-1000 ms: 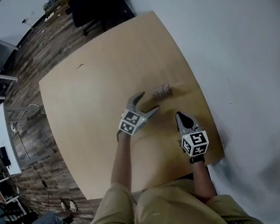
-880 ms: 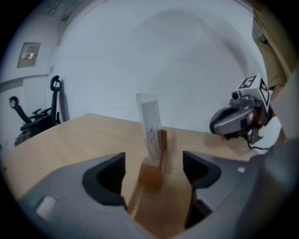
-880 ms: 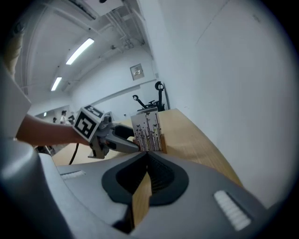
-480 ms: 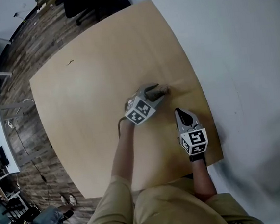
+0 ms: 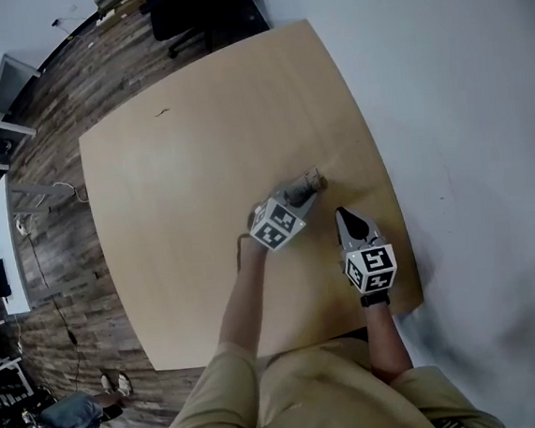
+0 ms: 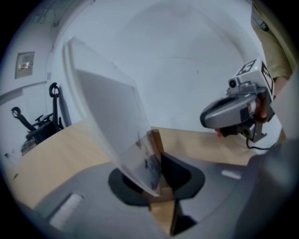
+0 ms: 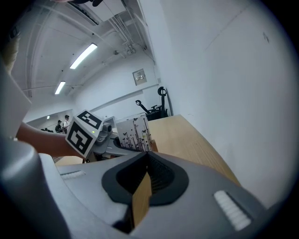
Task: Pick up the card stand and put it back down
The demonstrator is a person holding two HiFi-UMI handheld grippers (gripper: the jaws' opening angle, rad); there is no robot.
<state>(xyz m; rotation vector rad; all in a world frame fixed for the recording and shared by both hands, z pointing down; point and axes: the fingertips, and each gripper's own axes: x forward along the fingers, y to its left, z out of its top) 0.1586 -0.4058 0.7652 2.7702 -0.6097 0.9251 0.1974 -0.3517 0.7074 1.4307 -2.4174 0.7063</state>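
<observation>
Reaching forward since a second ago, the left hand-held gripper point(image 5: 305, 189) has just closed its jaws on the card stand point(image 5: 317, 174), pinched at its tips over the tabletop point(image 5: 182, 207). Just beside it, the right hand-held gripper point(image 5: 342, 218) is narrow and empty.

The table point(image 5: 197, 168) is pale wood, smooth and matt, with faint grain. The card stand point(image 6: 112, 121) has a bare wooden base and a thin, slightly glossy sheet with dark print. The right gripper point(image 7: 148, 158) is matt grey plastic with black ribbed pads point(image 7: 161, 173). At the frame's left the floor point(image 5: 74, 255) is dark wood planks, rough-looking; at the right the wall point(image 5: 463, 95) is smooth matt white
</observation>
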